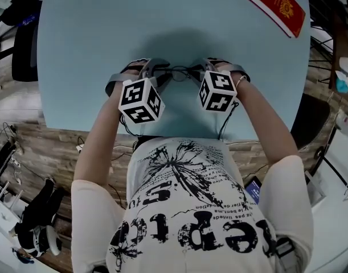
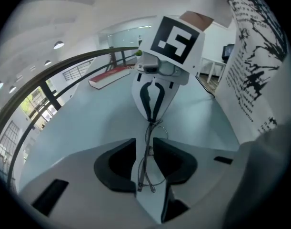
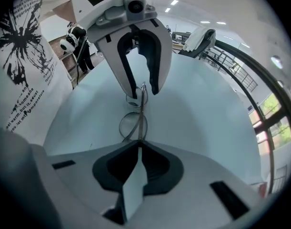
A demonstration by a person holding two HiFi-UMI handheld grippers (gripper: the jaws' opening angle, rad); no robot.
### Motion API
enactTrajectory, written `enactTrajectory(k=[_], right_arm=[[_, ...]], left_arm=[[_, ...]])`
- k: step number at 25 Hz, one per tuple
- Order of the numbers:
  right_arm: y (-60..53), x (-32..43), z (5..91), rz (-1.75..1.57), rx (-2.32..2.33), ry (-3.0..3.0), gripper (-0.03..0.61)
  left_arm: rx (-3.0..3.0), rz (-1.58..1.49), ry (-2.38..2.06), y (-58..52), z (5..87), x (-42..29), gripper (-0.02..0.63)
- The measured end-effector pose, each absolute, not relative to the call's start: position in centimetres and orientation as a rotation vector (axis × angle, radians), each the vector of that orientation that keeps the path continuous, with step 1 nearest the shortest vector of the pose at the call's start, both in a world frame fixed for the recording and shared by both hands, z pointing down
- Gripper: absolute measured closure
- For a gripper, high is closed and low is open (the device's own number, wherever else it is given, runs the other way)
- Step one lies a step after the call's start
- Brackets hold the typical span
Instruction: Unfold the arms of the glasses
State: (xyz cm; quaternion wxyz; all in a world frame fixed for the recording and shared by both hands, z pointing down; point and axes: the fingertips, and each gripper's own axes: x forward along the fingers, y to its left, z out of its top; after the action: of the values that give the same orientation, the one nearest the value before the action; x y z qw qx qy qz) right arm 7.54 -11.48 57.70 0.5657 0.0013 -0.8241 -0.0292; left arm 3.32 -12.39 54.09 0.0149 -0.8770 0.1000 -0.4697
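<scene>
1. Thin-wire, round-lensed metal glasses [image 1: 180,73] strung between the two grippers, over the pale blue tabletop [image 1: 94,33] near its front edge; hard to tell whether resting on it or lifted just clear.
2. On the right gripper [image 3: 138,143], jaws pinched almost together on one end of the frame, lens rim just beyond the tips.
3. On the left gripper [image 2: 144,144], jaws standing partly apart, the other end of the frame running edge-on through the gap, close to one pad but not clamped.
4. Likely very light and springy: thin wire that bends under little force, with small hinges easily strained. Smooth metal, so prone to twisting or slipping between flat pads. Lenses fragile and best left untouched.
5. Best taken at the frame's outer corner beside a hinge for steadying, and at a folded arm partway along its length for swinging outward. Light pressure only, following the hinge's own arc, never prying across it.
</scene>
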Motion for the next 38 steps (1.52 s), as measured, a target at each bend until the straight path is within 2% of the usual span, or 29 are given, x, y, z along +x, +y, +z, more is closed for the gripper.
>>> enactTrajectory(k=[2, 6, 17, 33, 38], right_arm=[[-11.5, 7.7, 57.7, -0.06, -0.008, -1.935, 0.543], [-11.3, 7.9, 57.7, -0.037, -0.024, -1.929, 0.543], [-10.9, 8.6, 57.8, -0.006, -0.063, -1.919, 0.542], [-11.6, 10.0, 57.9, 0.06, 0.007, -1.924, 0.543], [-11.7, 10.2, 57.8, 0.063, 0.021, -1.922, 0.545]], left_arm=[[-2.695, -1.514, 0.199, -12.2, 54.6, 3.9, 0.492], [-2.647, -1.601, 0.031, -11.8, 55.6, 4.5, 0.552], [-2.544, -1.668, -0.156, -11.4, 57.1, 5.2, 0.581], [-2.828, -1.237, 0.077, -12.8, 52.6, 5.2, 0.581], [-2.866, -1.194, 0.168, -12.9, 52.1, 4.0, 0.583]])
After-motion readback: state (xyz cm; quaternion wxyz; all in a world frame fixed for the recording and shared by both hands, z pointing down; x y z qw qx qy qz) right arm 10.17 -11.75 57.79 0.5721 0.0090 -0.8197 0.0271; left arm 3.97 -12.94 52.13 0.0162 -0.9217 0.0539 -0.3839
